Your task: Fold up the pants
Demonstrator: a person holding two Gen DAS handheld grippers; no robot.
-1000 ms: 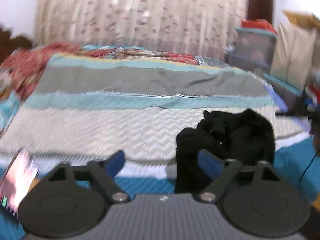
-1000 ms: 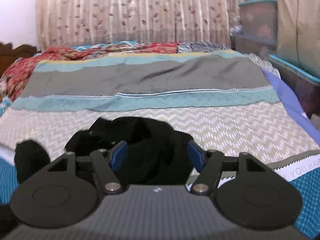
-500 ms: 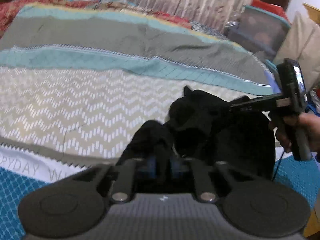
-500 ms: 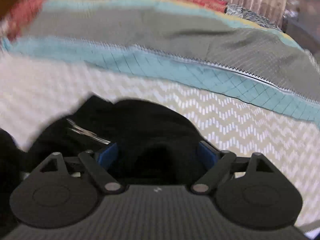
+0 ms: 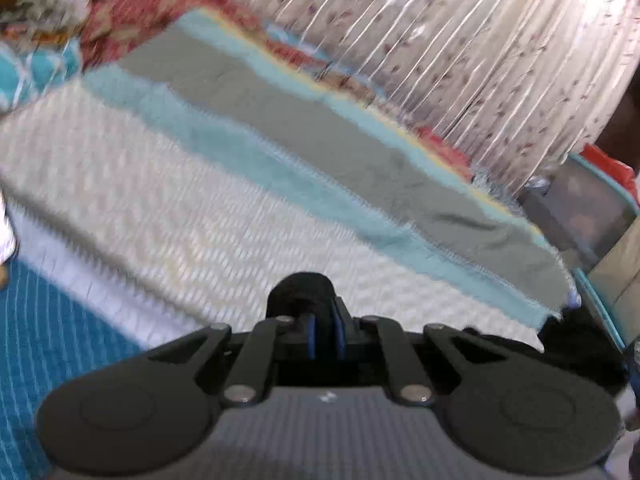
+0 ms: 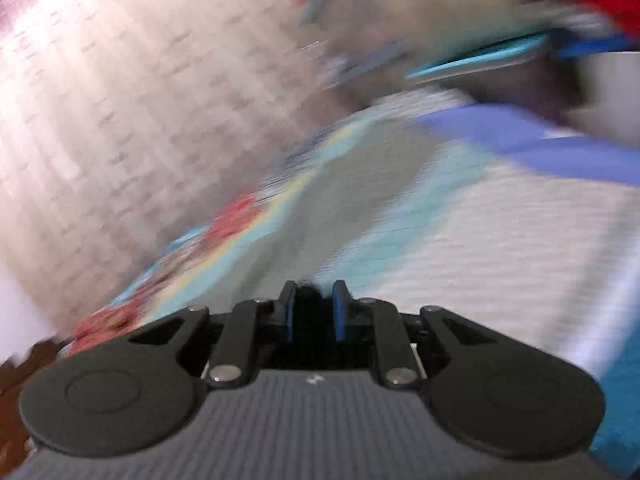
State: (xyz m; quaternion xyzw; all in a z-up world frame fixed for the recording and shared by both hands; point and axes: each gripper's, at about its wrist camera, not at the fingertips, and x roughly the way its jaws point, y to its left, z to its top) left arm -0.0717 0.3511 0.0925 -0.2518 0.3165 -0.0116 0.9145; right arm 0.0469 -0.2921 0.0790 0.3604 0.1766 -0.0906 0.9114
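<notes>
The black pants [image 5: 300,292] show as a dark bunch pinched between the blue pads of my left gripper [image 5: 325,336], which is shut on them above the bed. More black cloth [image 5: 576,344] hangs at the right of the left wrist view. My right gripper [image 6: 313,312] is shut on a bit of black pants fabric [image 6: 310,294] between its pads. Both views are tilted and blurred by motion. The rest of the pants is hidden below the grippers.
The bed [image 5: 200,208] has a striped cover in cream zigzag, teal and grey bands. A patterned curtain [image 5: 480,60] hangs behind it. Storage boxes [image 5: 580,208] stand at the right of the bed. Teal bedding [image 5: 48,340] lies at the near edge.
Both grippers closed on the black pants and lifted them off the bed. Both cameras have swung and tilted, and the heap no longer lies on the cover.
</notes>
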